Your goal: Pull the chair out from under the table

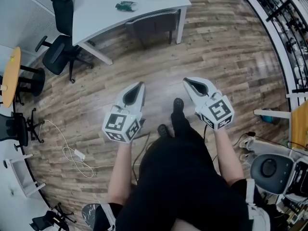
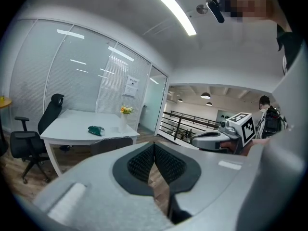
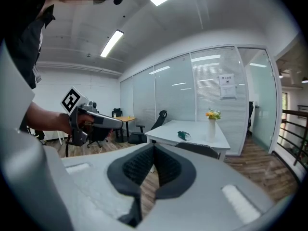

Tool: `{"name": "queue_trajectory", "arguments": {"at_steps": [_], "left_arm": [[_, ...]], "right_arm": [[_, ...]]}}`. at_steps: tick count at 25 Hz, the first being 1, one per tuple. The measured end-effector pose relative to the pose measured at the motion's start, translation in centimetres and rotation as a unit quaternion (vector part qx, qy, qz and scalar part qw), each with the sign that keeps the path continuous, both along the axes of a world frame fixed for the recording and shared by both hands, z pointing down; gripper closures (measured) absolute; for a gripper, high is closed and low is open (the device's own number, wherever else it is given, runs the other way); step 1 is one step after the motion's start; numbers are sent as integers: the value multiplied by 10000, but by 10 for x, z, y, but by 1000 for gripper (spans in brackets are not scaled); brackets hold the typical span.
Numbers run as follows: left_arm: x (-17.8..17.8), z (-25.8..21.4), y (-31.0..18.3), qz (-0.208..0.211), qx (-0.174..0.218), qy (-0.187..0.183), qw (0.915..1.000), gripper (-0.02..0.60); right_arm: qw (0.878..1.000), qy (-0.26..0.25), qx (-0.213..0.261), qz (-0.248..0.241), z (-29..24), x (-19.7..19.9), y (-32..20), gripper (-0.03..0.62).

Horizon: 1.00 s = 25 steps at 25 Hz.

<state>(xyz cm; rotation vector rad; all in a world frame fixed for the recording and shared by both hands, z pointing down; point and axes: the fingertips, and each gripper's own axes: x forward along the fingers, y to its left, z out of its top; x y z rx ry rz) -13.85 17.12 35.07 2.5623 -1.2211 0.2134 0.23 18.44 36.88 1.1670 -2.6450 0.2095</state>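
carries the left gripper (image 1: 138, 86) and right gripper (image 1: 189, 82) pinched shut, empty, well short of the table (image 1: 101, 4). finds the chair (image 1: 153, 23) tucked under the table's near edge. may bump the backrest by arriving closed, or jolt the table and tip the vase (image 3: 211, 129) on it by tugging crooked.

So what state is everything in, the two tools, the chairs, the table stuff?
Left tool: shut, empty.
Right tool: shut, empty.
Grey chair: pushed in under the table.
Black office chair: standing clear of the table.
Vase: upright on the table.
Green object: lying on the table.
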Motion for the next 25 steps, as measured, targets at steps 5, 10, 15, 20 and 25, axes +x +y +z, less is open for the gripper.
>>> {"name": "queue_trajectory", "arguments": {"at_steps": [5, 10, 15, 20, 25], "left_arm": [[14, 8, -40, -117, -72, -31, 9999, 571], [30, 8, -79, -243, -85, -48, 9997, 571], [44, 7, -106, -307, -70, -150, 9994, 571], [56, 12, -126, -442, -105, -180, 9988, 571], [57, 20, -135, -666, -198, -176, 9974, 571]], "right_arm": [[10000, -8, 27, 34, 2, 23, -45, 591], [10000, -26, 88, 7, -1, 45, -89, 591], [10000, -4, 60, -67, 2, 60, -118, 591], [9995, 108, -15, -290, 16, 70, -139, 591], [9993, 87, -92, -346, 25, 74, -155, 591]]}}
